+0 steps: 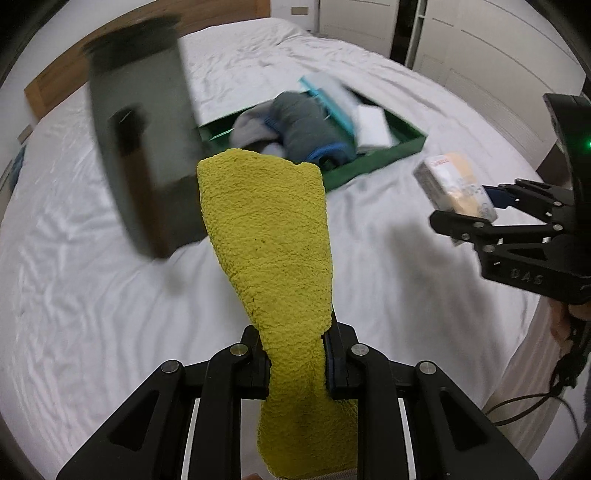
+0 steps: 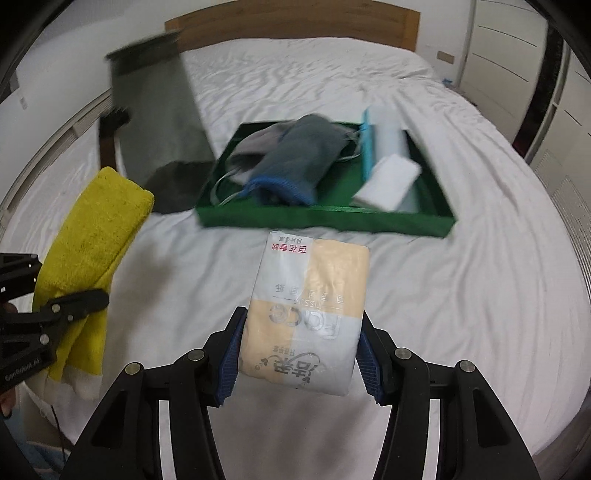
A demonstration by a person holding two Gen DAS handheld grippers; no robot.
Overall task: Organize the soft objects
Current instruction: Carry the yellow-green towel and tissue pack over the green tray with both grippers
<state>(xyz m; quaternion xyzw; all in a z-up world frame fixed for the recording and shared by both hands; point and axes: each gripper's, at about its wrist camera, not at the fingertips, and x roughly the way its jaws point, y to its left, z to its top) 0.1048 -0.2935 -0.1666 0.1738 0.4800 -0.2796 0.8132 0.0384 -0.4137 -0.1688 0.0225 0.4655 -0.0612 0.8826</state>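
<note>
Left gripper: jaws clamped tight on a yellow cloth, pinched to a narrow waist between the pads. The cloth's free end stands forward past the fingertips, and its top edge overlaps the near rim of the green tray in the left wrist view. A white hem shows at the cloth's lower edge in the right wrist view.

Right gripper: jaws part way apart, blue pads pressed on both sides of a tissue pack. The pack is held above the sheet, its far end pointing toward the tray's near wall and short of it.

Tray sits mid-bed on the white sheet. Inside: a grey bundle with a blue cuff toward the left and middle, a teal-edged item and a white folded pad toward the right. The contents are motion-blurred, so what the grey bundle is cannot be told surely. Bare green floor shows between the bundle and the white pad.

A grey upright bag with a dark handle stands left of the tray, close to its left wall.

Open room: wide bare sheet in front of the tray, and to its right out to the mattress edge. The wooden headboard closes the far side; white cupboards stand beyond the right edge. The two grippers are side by side, apart, the left one at the left margin of the right wrist view.
</note>
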